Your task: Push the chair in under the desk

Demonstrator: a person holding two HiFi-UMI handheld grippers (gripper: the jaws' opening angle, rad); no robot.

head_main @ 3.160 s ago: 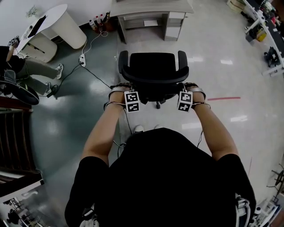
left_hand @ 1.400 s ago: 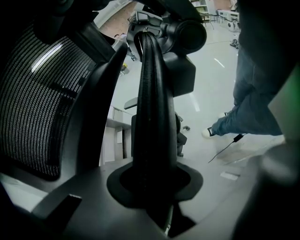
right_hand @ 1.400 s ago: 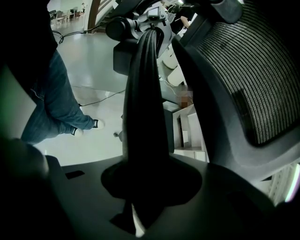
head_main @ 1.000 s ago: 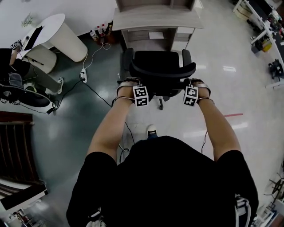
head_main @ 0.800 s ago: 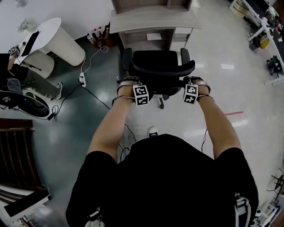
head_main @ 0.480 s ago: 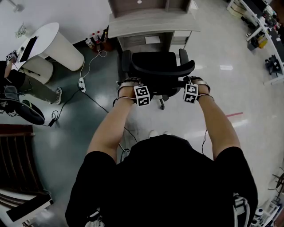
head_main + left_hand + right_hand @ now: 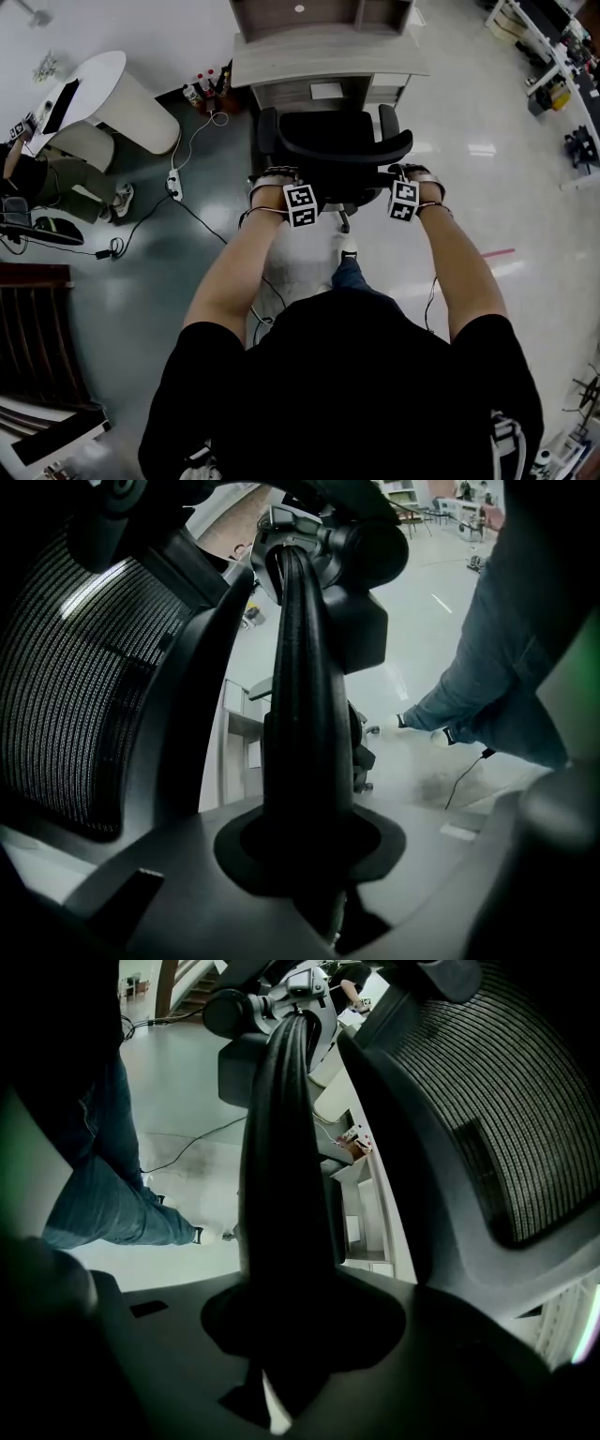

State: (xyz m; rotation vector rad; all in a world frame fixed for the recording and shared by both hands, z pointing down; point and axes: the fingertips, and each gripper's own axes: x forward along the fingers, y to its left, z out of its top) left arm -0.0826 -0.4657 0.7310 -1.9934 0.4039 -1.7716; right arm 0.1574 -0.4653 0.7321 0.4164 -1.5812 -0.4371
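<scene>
A black office chair [image 7: 336, 148] with a mesh back stands in front of the grey desk [image 7: 328, 53], its seat front just short of the desk's edge. My left gripper [image 7: 278, 181] is shut on the left edge of the chair's backrest, and my right gripper [image 7: 409, 176] on the right edge. In the left gripper view, the black backrest rim [image 7: 300, 714] runs up from between the jaws of my left gripper [image 7: 314, 860], with mesh [image 7: 66, 696] at the left. The right gripper view mirrors this: the rim [image 7: 281, 1176] sits in my right gripper [image 7: 281, 1340].
A white round table [image 7: 112, 80] stands at the far left, with a seated person [image 7: 56, 178] beside it. A power strip and cable [image 7: 174, 180] lie on the floor left of the chair. Bottles [image 7: 202, 91] stand by the desk's left leg. Shelving [image 7: 562, 66] lines the right.
The chair and both grippers have moved toward the desk, and the gap between seat and desk has shrunk. My leg has stepped forward behind the chair.
</scene>
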